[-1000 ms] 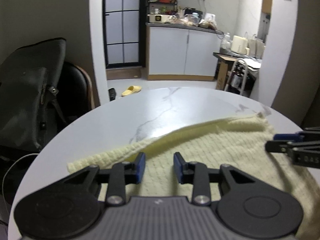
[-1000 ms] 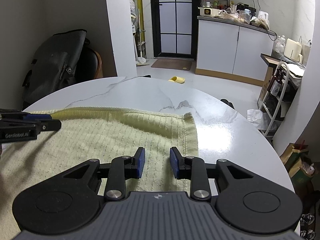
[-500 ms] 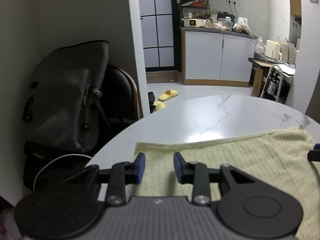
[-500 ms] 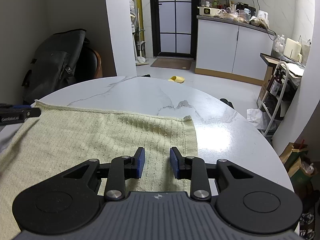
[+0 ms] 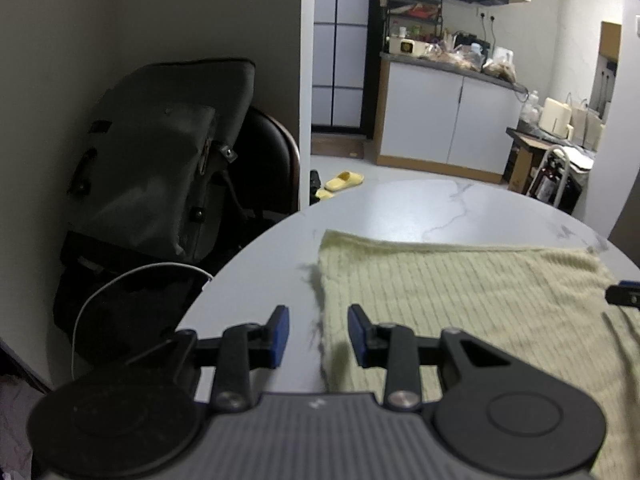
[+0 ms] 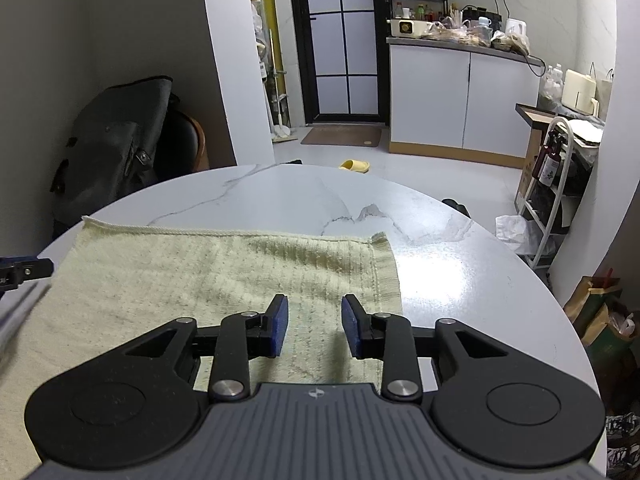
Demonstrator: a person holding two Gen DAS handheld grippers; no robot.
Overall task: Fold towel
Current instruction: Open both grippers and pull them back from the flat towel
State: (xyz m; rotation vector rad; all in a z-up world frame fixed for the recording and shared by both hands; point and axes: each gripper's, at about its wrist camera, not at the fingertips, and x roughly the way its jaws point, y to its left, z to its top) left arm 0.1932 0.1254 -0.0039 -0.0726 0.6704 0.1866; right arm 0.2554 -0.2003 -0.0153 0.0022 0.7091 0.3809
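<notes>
A pale yellow knitted towel (image 5: 460,292) lies spread flat on a round white marble table (image 5: 400,204); it also shows in the right wrist view (image 6: 200,276). My left gripper (image 5: 318,336) is open and empty, straddling the towel's left edge just above the table. My right gripper (image 6: 314,326) is open and empty, low over the towel near its right edge. Each gripper's tip shows at the side of the other's view.
A dark bag (image 5: 160,160) hangs on a chair left of the table, with a white cable (image 5: 120,280) below it. White kitchen cabinets (image 6: 460,104) stand behind. A wire rack (image 6: 560,184) and paper bags (image 6: 600,312) stand to the right.
My left gripper has swung left from the middle of the towel to its left edge. The towel went from bunched to spread flat. My right gripper has stayed in place.
</notes>
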